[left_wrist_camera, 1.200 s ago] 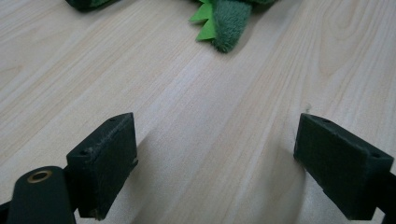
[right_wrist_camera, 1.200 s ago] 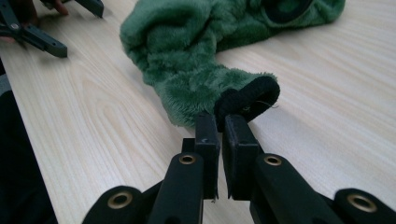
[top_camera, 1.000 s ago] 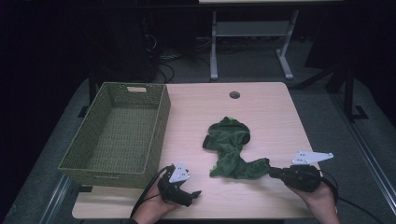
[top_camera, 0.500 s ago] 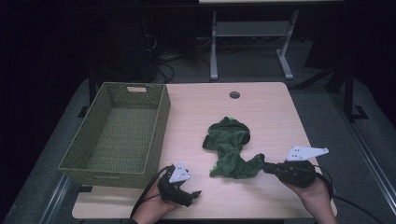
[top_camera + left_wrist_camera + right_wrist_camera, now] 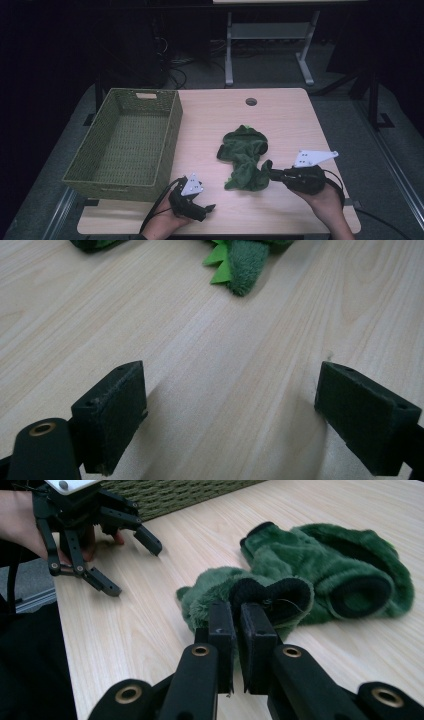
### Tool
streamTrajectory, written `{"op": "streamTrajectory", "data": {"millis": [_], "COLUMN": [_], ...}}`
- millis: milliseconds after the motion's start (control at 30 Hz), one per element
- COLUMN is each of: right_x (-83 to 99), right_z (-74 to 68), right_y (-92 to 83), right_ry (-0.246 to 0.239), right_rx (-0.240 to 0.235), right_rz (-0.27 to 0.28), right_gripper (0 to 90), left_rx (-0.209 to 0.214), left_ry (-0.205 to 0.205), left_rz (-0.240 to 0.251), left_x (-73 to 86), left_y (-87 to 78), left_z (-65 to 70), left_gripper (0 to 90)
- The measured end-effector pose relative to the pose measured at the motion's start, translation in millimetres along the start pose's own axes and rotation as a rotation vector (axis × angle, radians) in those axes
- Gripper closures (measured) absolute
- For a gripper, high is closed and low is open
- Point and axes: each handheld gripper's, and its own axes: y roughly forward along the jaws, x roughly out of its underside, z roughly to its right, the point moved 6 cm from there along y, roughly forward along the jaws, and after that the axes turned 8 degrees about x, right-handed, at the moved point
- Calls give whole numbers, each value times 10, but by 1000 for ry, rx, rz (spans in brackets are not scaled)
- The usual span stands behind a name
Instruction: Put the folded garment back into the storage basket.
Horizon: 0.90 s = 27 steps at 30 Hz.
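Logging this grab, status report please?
Right hand-held gripper shut on green garment. Left hand-held gripper open, resting on table. Path to basket clear.

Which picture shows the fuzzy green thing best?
The right gripper view: the fuzzy green thing is close there, so its fur and black-lined openings show, with the right gripper pinching an edge. The high view shows its whole crumpled shape on the table, but small. The left gripper view catches just a furry tip with bright green spikes.
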Motion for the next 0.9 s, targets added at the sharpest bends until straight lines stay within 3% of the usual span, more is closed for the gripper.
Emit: {"op": "streamTrajectory", "data": {"millis": [433,800,900], "right_x": [-232,-326,-358], "right_z": [-117,-180,-194], "right_y": [346,615,633], "right_ry": [-49,-53,-51], "right_rx": [-50,-81,-79], "right_rz": [-26,-42,-32], "right_gripper": [847,832,791], "left_rx": [-2,-1,-2], "left_ry": [5,7,8], "left_rz": [1,-2,-2], "left_x": [-4,-3,-3], "left_y": [1,0,0], "left_z": [-5,-7,-7], "left_gripper": [126,126,127]}}
